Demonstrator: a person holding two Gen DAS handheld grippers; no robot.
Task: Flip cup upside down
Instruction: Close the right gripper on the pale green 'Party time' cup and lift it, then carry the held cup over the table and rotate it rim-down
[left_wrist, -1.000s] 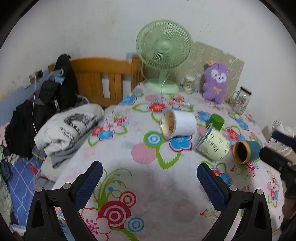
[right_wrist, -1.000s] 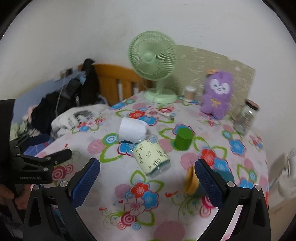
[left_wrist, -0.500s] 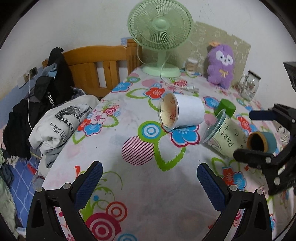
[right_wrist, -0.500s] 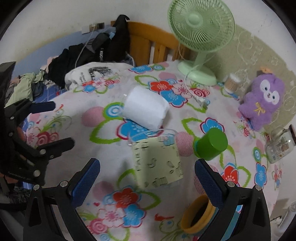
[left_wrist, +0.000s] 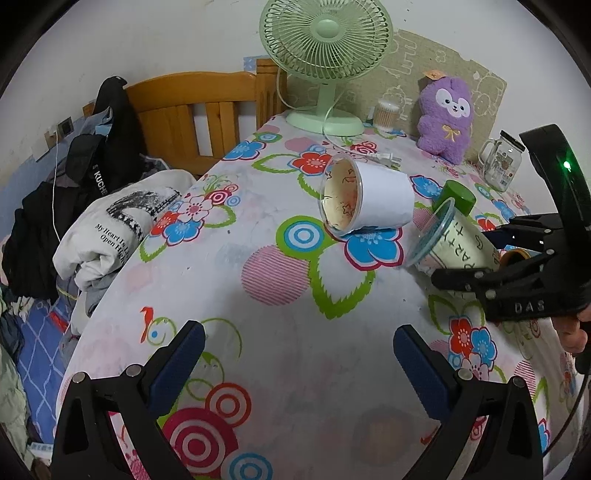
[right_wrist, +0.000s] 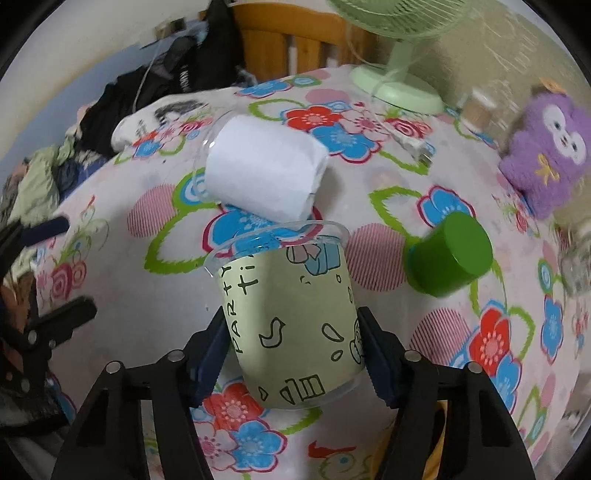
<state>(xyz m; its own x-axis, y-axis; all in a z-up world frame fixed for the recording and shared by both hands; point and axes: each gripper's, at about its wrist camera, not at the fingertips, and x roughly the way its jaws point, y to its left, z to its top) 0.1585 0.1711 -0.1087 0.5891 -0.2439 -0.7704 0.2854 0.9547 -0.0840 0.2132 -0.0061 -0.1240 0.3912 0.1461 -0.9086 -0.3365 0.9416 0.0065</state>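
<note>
With the right claw (right_wrist: 291, 350) pinching the lying pale-green party cup (right_wrist: 291, 321), its clear rim at 12 o'clock should be rotated down onto the surface (right_wrist: 388, 206), while the left claw (left_wrist: 299, 350) is held spread.

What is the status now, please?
Right hand-held gripper shut on pale-green printed plastic cup, lying sideways. Left hand-held gripper open, empty. White paper-wrapped cup touching its rim.

The tabletop (left_wrist: 288, 350) wears a matt flowered cloth. The clear glossy plastic cup (right_wrist: 295, 325) carries a pale-green paper sleeve; at its 12 o'clock another (right_wrist: 266, 175) has plain white paper. The headboard (left_wrist: 192, 110) is varnished wood; the purple toy (left_wrist: 445, 118) is fuzzy plush.
</note>
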